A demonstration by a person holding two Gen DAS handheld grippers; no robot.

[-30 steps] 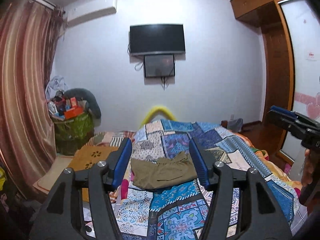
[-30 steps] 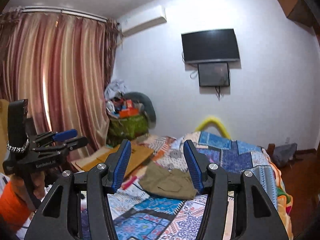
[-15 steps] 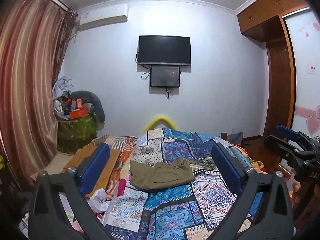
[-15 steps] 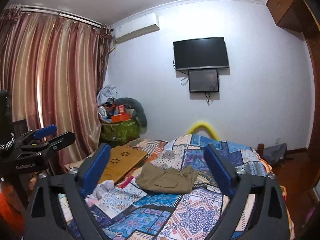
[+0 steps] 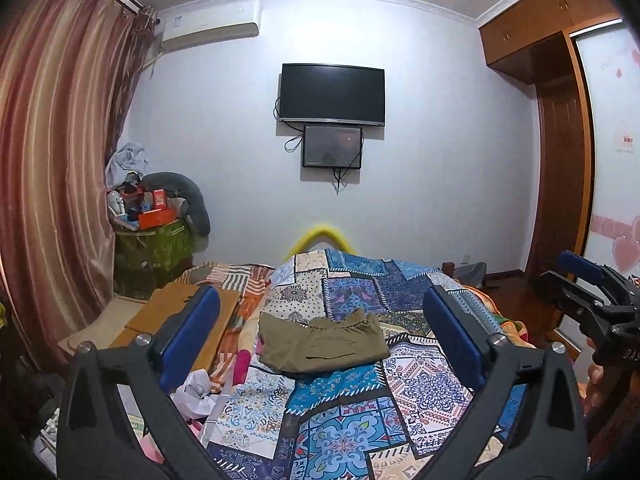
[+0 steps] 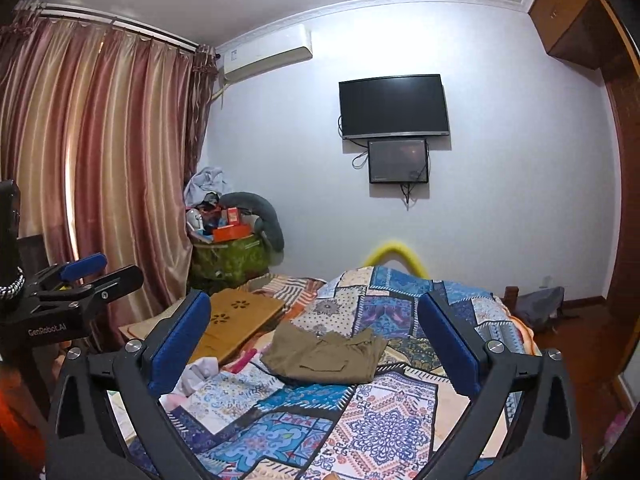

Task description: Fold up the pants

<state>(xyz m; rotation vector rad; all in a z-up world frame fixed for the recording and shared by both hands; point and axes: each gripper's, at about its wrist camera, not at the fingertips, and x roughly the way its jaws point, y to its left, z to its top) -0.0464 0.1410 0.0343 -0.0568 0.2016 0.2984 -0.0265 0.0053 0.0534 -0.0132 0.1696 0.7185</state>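
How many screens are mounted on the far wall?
2: a large dark television high on the wall, and a smaller screen directly beneath it. Both appear off. None seem hidden.

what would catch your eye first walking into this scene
The patchwork quilt fills the bed in loud blues, with olive pants lying folded in a neat bundle at its middle. Both grippers, left and right, frame the bundle from well back, wide open and empty. Above it, a dark TV hangs on the far wall.
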